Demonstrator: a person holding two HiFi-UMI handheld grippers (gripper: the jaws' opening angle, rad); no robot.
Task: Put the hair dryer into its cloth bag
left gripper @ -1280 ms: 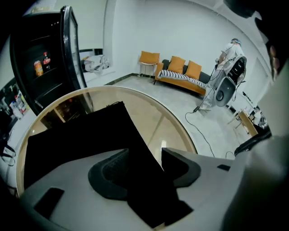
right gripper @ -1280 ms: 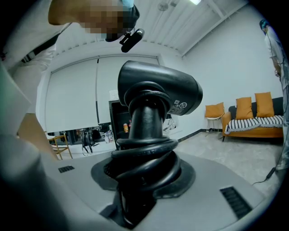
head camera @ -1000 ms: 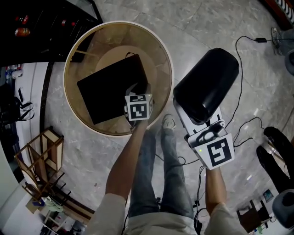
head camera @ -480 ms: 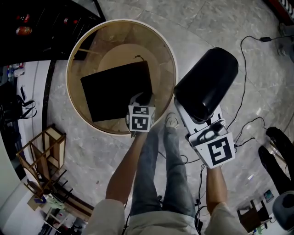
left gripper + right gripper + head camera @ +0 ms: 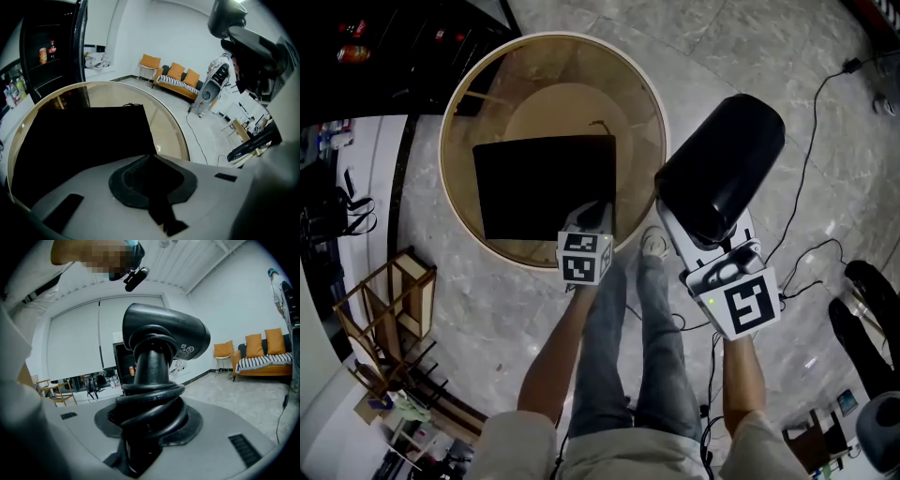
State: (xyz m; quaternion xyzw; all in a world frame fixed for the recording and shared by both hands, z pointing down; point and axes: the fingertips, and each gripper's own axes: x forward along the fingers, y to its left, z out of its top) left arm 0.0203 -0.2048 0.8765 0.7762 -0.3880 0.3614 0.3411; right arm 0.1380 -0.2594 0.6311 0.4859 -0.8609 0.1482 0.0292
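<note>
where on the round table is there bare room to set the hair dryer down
Widest bare patch: the far arc between the cloth bag's far edge and the round table's rim. A narrower strip runs between the bag's right edge and the rim. Crowded at the near rim, where the left tool, jaws just closing, pinches the bag's corner.

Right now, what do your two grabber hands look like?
The left gripper and the right gripper are both smooth white plastic shells with dark pads set inside the jaws. Each carries a white cube printed with black square markers. The person's short sleeves are pale.
</note>
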